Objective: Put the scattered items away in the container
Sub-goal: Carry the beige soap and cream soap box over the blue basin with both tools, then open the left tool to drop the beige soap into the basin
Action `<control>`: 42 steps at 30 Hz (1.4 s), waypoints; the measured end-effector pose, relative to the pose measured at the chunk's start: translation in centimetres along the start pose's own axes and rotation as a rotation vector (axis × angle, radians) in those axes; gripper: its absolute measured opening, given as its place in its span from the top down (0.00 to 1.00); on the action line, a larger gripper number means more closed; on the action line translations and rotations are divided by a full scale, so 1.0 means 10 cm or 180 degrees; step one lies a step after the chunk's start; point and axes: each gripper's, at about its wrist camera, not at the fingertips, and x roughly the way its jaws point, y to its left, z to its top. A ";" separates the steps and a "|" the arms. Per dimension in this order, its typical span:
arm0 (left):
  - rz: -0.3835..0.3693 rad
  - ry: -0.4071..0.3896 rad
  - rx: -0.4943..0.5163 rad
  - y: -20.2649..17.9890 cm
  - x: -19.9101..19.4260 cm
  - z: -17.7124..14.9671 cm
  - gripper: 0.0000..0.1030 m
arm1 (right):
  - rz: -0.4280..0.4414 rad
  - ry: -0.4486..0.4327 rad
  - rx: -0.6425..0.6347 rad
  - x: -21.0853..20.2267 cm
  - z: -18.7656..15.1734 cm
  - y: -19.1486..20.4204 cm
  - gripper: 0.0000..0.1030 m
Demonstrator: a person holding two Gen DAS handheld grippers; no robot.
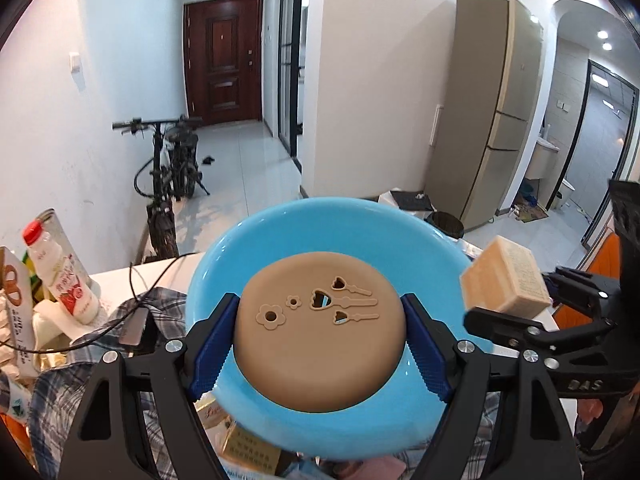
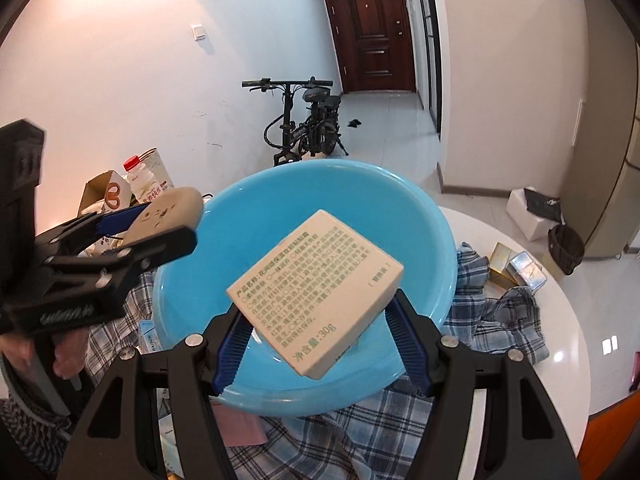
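A blue plastic basin (image 1: 248, 240) stands on a checked cloth on the table; it also shows in the right wrist view (image 2: 400, 216). My left gripper (image 1: 320, 344) is shut on a round tan case (image 1: 320, 332) with flower and heart cut-outs, held over the basin. My right gripper (image 2: 316, 340) is shut on a beige square box (image 2: 316, 292) with green print, also above the basin. In the left wrist view the box (image 1: 504, 276) and right gripper (image 1: 508, 312) are at the right. In the right wrist view the case (image 2: 168, 208) and left gripper (image 2: 160, 232) are at the left.
A red-capped milk bottle (image 1: 60, 276) and snack packs (image 1: 12, 304) stand at the table's left. Gold and silver boxes (image 2: 516, 268) lie right of the basin on the checked cloth (image 2: 500, 308). A gold pack (image 1: 248, 448) lies under the basin's near rim. A bicycle (image 1: 168, 168) stands beyond the table.
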 end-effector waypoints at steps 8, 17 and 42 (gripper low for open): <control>0.0211 0.0191 -0.0032 0.11 0.51 0.15 0.21 | -0.0073 0.0149 -0.0002 0.26 0.13 -0.15 0.37; 0.0116 0.0692 -0.0237 0.24 1.05 0.33 0.21 | -0.0140 0.0499 -0.0009 0.76 0.29 -0.25 0.37; 0.0211 0.1099 -0.0259 0.14 1.61 0.38 0.21 | -0.0156 0.0708 -0.0085 0.84 0.22 -0.20 0.37</control>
